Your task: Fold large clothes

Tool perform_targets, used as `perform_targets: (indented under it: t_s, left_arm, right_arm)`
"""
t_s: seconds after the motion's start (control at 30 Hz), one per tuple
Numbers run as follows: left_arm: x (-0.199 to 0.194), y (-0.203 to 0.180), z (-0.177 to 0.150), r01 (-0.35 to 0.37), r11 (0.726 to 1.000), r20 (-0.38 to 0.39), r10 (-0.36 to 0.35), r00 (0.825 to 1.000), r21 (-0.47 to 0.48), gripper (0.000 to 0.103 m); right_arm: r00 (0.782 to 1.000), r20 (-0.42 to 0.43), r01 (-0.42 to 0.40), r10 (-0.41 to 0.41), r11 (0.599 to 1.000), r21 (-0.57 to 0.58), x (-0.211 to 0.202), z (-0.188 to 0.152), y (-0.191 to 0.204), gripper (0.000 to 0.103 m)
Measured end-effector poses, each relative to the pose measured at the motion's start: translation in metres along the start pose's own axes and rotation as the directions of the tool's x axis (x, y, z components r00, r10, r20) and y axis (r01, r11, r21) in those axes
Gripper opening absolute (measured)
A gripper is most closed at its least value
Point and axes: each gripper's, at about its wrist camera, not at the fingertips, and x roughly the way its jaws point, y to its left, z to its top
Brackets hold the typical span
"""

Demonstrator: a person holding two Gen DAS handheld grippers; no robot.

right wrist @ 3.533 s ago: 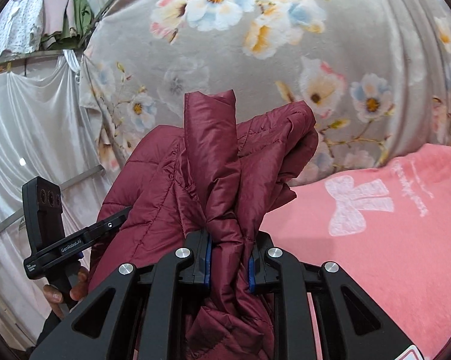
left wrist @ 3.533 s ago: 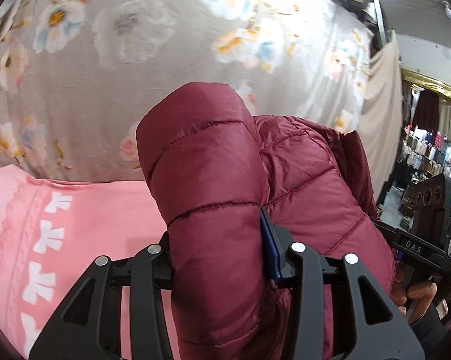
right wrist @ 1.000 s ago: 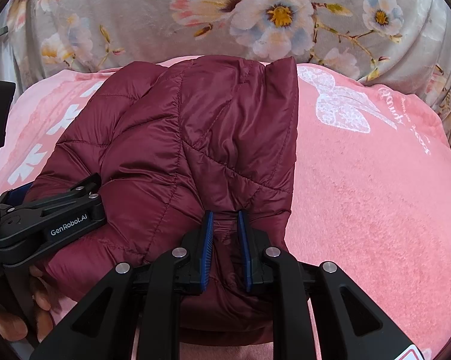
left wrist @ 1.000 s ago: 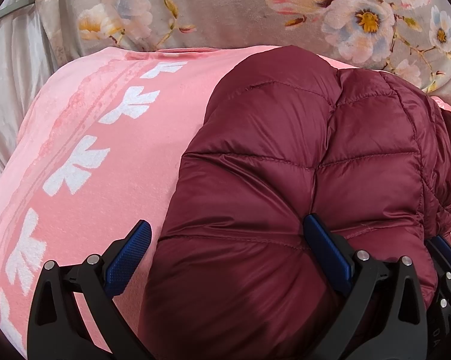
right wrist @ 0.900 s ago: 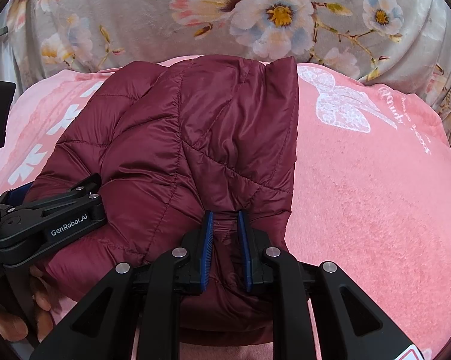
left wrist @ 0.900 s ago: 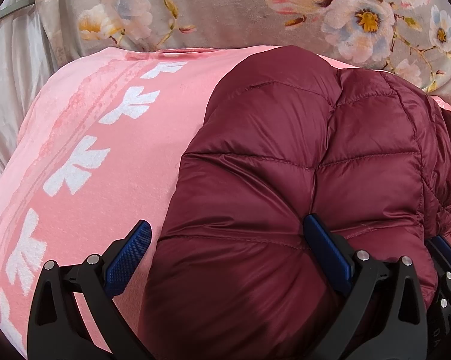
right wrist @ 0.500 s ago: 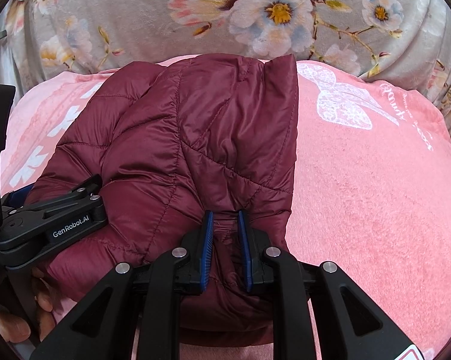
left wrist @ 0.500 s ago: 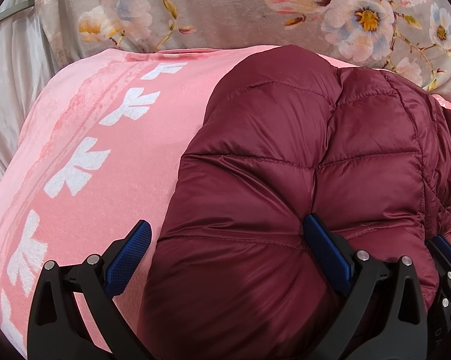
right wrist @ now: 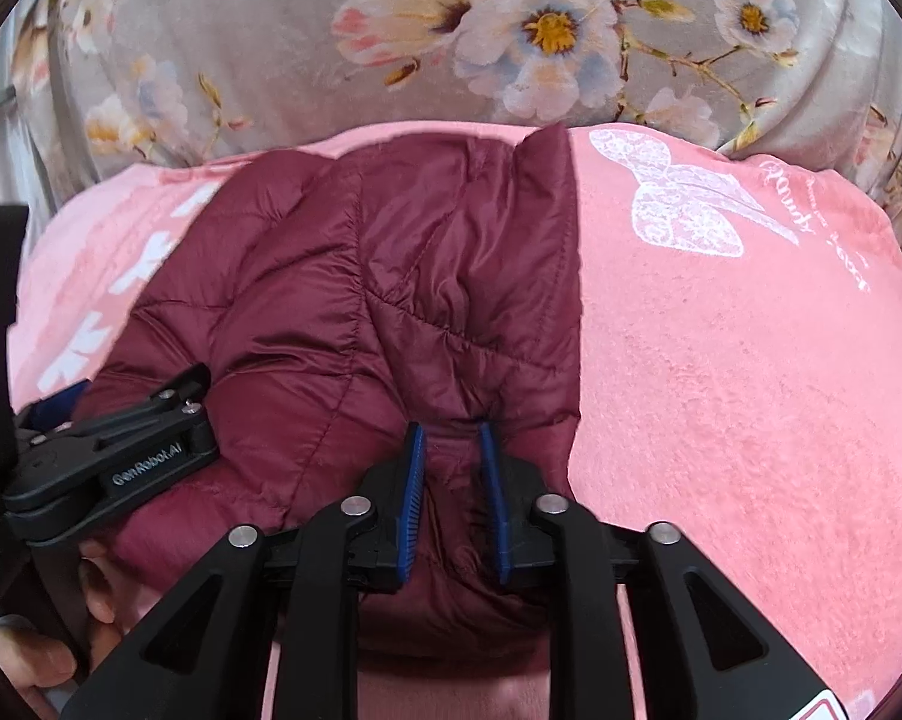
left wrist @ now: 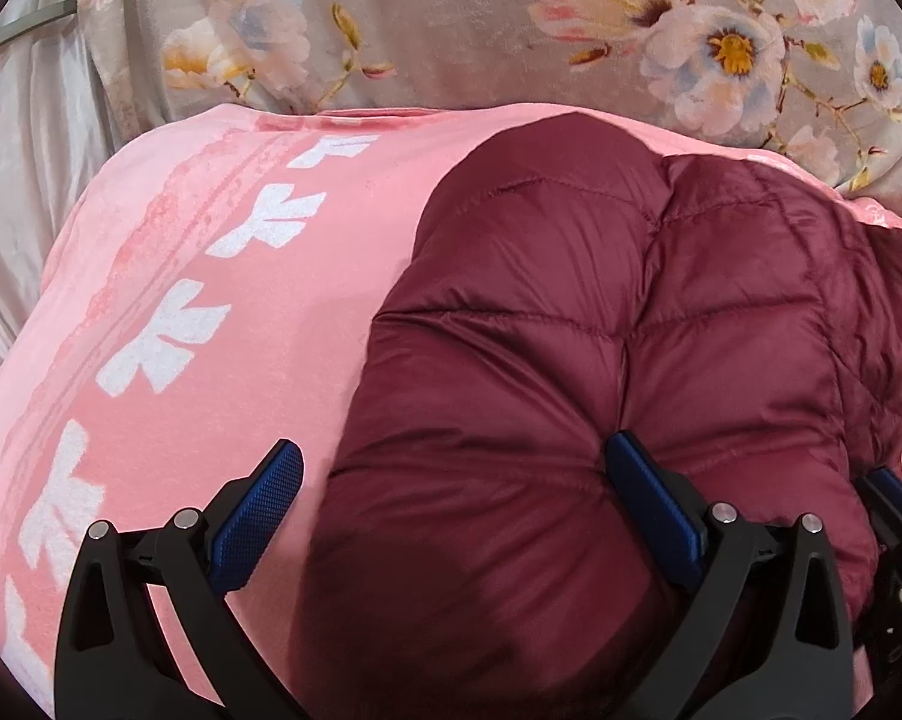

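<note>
A maroon quilted puffer jacket [left wrist: 571,360] lies bunched in a folded mound on the pink blanket [left wrist: 210,240]. My left gripper [left wrist: 451,447] is open wide around its near end. Its right pad [left wrist: 649,498] rests against the fabric, while its left pad [left wrist: 258,510] stands clear over the blanket. In the right wrist view the jacket [right wrist: 390,300] fills the middle. My right gripper [right wrist: 451,429] has its jaws opening, and a small fold of the jacket's near edge between them still touches both pads. The left gripper's black body [right wrist: 120,450] shows at the left.
The pink blanket [right wrist: 721,390] with white bow prints covers the surface. A grey floral fabric [right wrist: 270,30] hangs behind it. Pale satin cloth [left wrist: 18,150] hangs at the far left. A person's hand [right wrist: 30,660] holds the left gripper's handle.
The jacket was held up in both grippers earlier and now lies on the blanket. Over the last second the right jaws have spread slightly. The left gripper has stayed open and still.
</note>
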Motion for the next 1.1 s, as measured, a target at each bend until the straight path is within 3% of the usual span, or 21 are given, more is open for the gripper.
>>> perform_targets:
  t_s: [0.2,0.33,0.4,0.67,0.83,1.1]
  left_arm:
    - [-0.056,0.000,-0.010,-0.018,0.999,0.057,0.016,0.998,0.033,0.098]
    - [-0.088,0.000,-0.033,0.008,0.999,0.054,-0.010,0.998,0.052,0.098]
    - [-0.100,0.002,-0.052,-0.013,0.998,0.057,0.010,0.998,0.063,0.098]
    - [-0.110,0.007,-0.110,-0.025,0.999,-0.014,0.026,1.000,0.046,0.098]
    - [-0.120,0.009,-0.117,-0.059,0.998,0.029,0.058,0.998,0.023,0.098]
    - [-0.115,0.003,-0.117,-0.071,0.996,0.007,0.071,0.997,0.053,0.098]
  right_arm:
    - [0.996,0.094,0.016,-0.015,1.000,-0.007,-0.060,-0.016,0.000,0.063]
    - [0.994,0.103,0.034,-0.032,0.999,-0.016,-0.084,-0.040,-0.002,0.072]
    - [0.996,0.084,0.042,-0.041,0.999,-0.011,-0.091,-0.058,-0.005,0.077]
    - [0.999,0.011,0.052,-0.052,0.999,0.000,-0.094,-0.102,-0.006,0.077]
    - [0.996,0.025,0.088,-0.088,0.996,0.002,-0.098,-0.106,-0.006,0.081]
    - [0.993,0.017,0.114,-0.113,0.994,-0.001,-0.095,-0.107,-0.005,0.081]
